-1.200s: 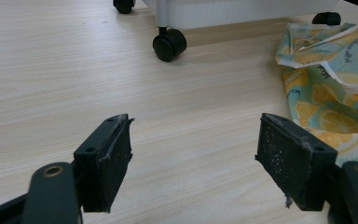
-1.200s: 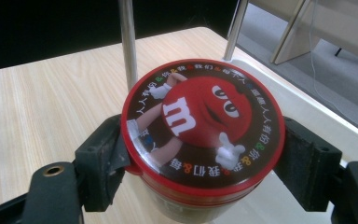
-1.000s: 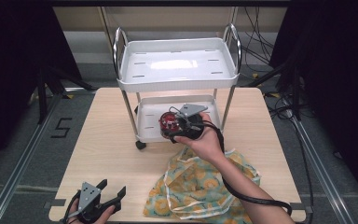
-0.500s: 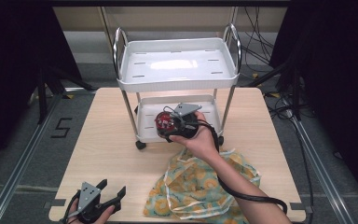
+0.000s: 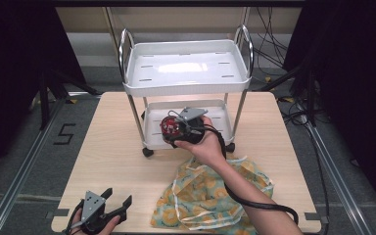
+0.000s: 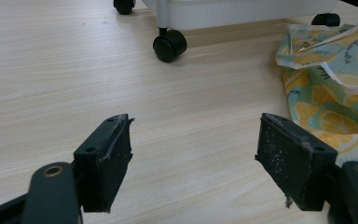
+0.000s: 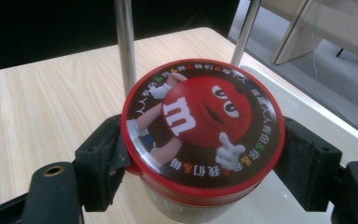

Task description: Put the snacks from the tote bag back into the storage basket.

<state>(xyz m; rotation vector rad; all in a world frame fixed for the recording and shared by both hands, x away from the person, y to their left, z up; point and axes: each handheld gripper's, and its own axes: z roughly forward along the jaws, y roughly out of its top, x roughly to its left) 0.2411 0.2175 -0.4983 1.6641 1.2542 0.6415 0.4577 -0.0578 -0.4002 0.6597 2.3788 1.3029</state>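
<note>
the right gripper (image 5: 174,128) is squeezing a round candy tub (image 7: 200,135) with a red lid (image 7: 203,123), and the lid has a red candy man on it. its two black jaws press on the sides of the tub, one on each side, just under the lid. the tub is held over the low shelf (image 5: 215,113) of a little white cart (image 5: 186,68) that stands on the wooden table (image 5: 112,147). i cannot tell if the tub's bottom touches the shelf yet. it looks like the tub is going onto that low shelf. two shiny cart poles (image 7: 126,42) stand right behind the tub, so the tub or the jaws could bump a pole if they push in too far. the cart has little black wheels (image 6: 169,45), so a bump could make it roll away. the tub is round and smooth, so it could slip if the squeeze gets weak, and it could tip over if it is let go while it leans. the left gripper (image 5: 115,208) waits near the front edge of the table with its jaws spread wide and nothing in them. a cloth with lemon pictures (image 5: 210,193) lies beside it, under the right arm.
</note>
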